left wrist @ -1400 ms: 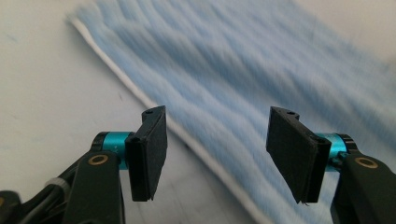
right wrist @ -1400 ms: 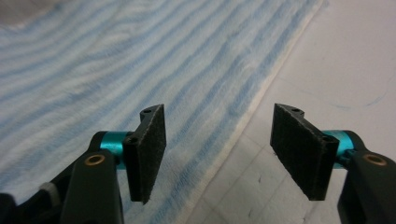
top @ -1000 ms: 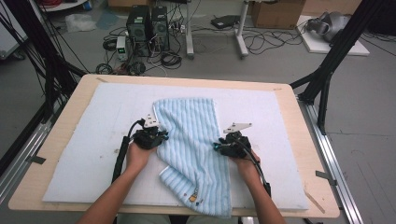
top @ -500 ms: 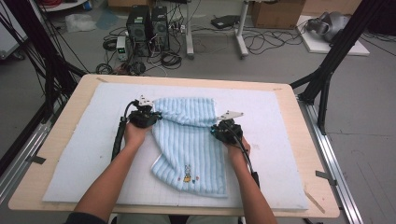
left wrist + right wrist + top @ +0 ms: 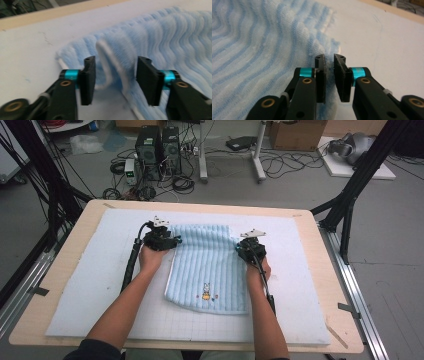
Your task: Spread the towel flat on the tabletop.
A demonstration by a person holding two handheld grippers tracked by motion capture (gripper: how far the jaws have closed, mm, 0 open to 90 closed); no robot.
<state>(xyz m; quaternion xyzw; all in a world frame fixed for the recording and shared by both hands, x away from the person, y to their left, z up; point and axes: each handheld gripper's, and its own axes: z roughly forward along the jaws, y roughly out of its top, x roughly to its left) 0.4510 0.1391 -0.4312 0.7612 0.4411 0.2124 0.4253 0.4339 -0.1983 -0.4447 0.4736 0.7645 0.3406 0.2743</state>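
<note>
At centre frame of the high view, the blue striped towel [image 5: 210, 267] lies spread on the white mat [image 5: 90, 285] covering the desk [image 5: 325, 320]. At its upper-left corner, our left gripper [image 5: 172, 240] has just opened its jaws, which stand wide with a towel fold loose between them; we should lift clear without snagging it. At the upper-right corner, our right gripper [image 5: 239, 248] has its jaws narrow and just parting about the hem; we should open them fully before withdrawing, so the corner stays flat.
</note>
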